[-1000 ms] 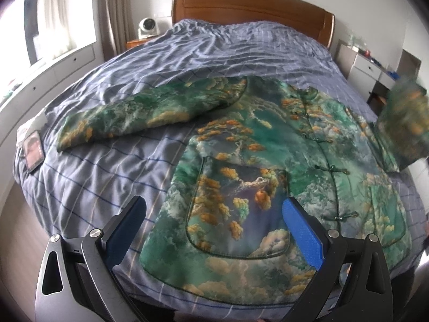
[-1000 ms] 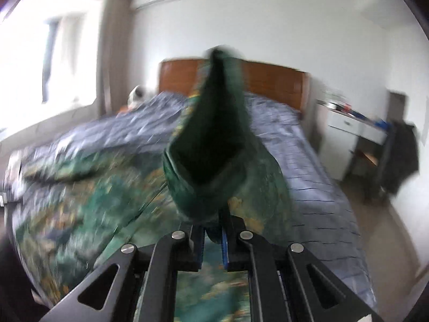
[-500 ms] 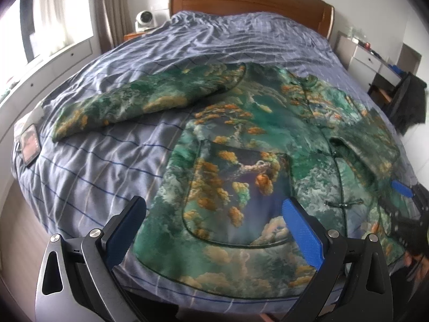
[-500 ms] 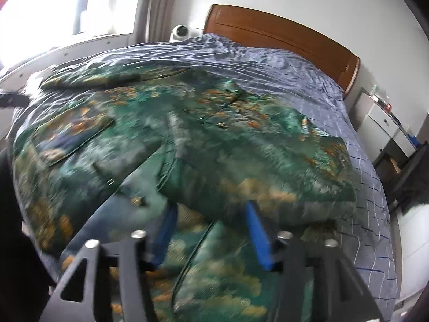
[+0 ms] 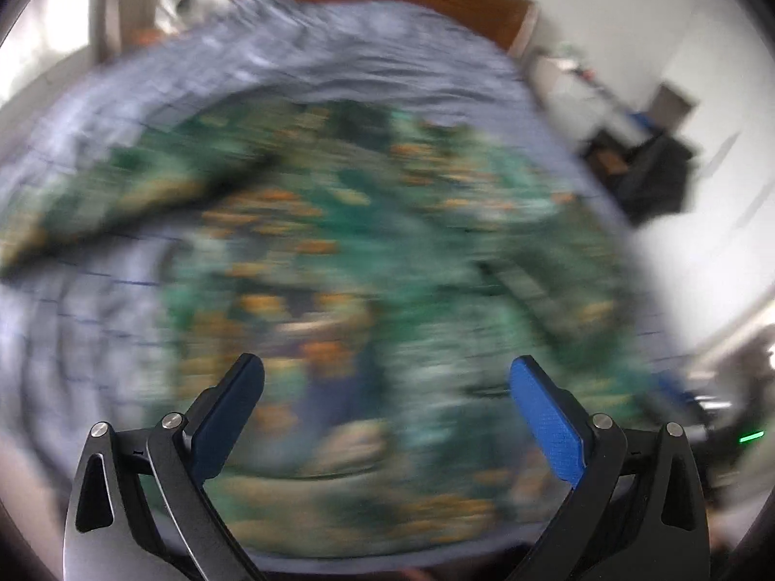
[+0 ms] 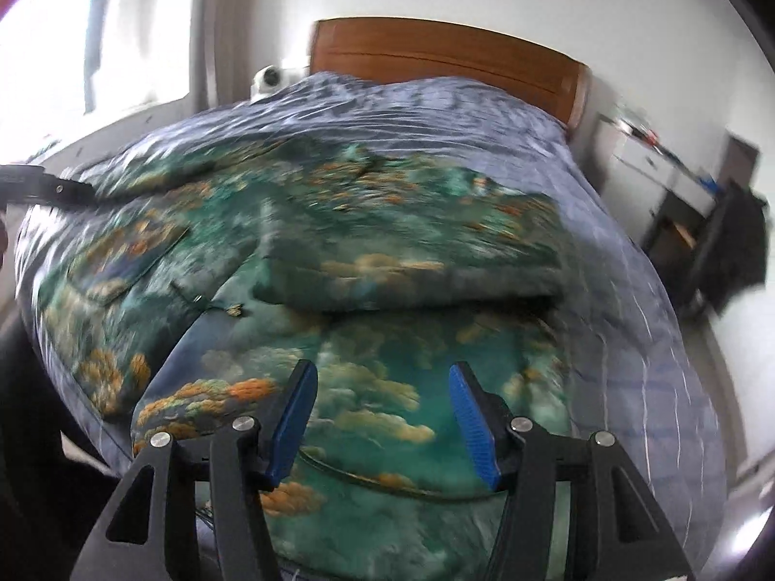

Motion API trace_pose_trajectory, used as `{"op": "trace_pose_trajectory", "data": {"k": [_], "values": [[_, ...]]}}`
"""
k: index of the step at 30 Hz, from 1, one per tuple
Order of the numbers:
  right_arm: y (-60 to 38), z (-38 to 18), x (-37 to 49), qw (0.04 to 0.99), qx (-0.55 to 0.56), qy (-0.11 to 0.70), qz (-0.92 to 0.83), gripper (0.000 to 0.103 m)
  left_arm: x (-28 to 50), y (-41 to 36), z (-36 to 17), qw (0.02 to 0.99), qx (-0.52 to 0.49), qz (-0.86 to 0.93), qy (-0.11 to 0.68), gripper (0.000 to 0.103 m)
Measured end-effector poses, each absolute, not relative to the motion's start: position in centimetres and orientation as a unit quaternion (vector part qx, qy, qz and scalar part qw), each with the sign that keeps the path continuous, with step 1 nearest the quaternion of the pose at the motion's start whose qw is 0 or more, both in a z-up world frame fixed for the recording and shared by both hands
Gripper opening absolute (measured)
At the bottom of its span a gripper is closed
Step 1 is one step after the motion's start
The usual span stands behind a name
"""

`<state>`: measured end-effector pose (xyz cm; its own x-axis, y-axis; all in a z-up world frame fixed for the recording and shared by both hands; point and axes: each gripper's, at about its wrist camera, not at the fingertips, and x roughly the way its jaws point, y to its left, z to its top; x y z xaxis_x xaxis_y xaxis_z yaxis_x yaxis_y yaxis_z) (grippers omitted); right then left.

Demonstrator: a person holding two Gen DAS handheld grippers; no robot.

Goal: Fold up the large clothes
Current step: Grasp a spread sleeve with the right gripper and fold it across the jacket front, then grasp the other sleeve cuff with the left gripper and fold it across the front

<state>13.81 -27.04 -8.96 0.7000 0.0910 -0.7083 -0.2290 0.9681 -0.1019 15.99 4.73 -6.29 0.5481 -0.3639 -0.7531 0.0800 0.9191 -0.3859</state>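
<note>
A large green jacket point(image 6: 339, 261) printed with orange trees and clouds lies spread on the bed. It shows blurred in the left wrist view point(image 5: 348, 261). Its right sleeve point(image 6: 411, 261) lies folded across the body. Its left sleeve point(image 5: 121, 193) stretches out to the left. My left gripper point(image 5: 385, 377) is open and empty above the jacket's lower hem. My right gripper point(image 6: 382, 377) is open and empty above the jacket's lower right part. The left gripper's arm also shows at the left edge of the right wrist view point(image 6: 43, 186).
The bed has a blue checked cover point(image 6: 629, 266) and a wooden headboard point(image 6: 445, 58). A white bedside cabinet point(image 6: 649, 164) and a dark garment on a chair point(image 6: 736, 247) stand to the right. A window point(image 6: 111, 48) and ledge run along the left.
My right gripper let go of the right sleeve, which now lies folded across the jacket, and has pulled back, open. My left gripper is swinging fast; its view is blurred.
</note>
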Motion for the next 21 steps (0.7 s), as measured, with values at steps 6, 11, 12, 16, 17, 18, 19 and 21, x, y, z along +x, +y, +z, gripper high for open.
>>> {"op": "trace_pose_trajectory", "data": {"k": [6,11,12,16,17,18,19,21], "values": [[-29.4,-8.4,12.7,0.927,-0.033,0.369,0.057,0.058,21.8,-1.6,-8.1,0.777,-0.229,-0.289,0.509,0.101],[-29.6,-8.1,12.1,0.931,-0.028,0.359,0.06,0.058,26.5,-6.9,-12.5,0.739,-0.21,-0.289,0.572,0.1],[-29.6,-8.0,11.9,0.932,-0.027,0.357,0.061,0.058,27.0,-7.4,-13.2,0.736,-0.207,-0.281,0.58,0.099],[-29.8,-7.6,11.2,0.935,-0.027,0.349,0.058,0.058,28.2,-8.7,-14.3,0.743,-0.174,-0.233,0.603,0.043],[-30.0,-7.6,11.1,0.935,-0.027,0.349,0.055,0.058,28.2,-8.9,-14.3,0.743,-0.167,-0.224,0.608,0.015],[-30.1,-7.5,11.0,0.936,-0.026,0.348,0.052,0.058,28.2,-9.0,-14.2,0.741,-0.166,-0.219,0.613,0.01],[-30.3,-7.5,10.9,0.936,-0.024,0.349,0.05,0.058,28.2,-8.9,-14.1,0.739,-0.17,-0.215,0.616,0.008],[-30.6,-7.3,10.8,0.936,-0.019,0.35,0.046,0.058,28.0,-9.2,-12.7,0.746,-0.158,-0.21,0.611,0.007]]}}
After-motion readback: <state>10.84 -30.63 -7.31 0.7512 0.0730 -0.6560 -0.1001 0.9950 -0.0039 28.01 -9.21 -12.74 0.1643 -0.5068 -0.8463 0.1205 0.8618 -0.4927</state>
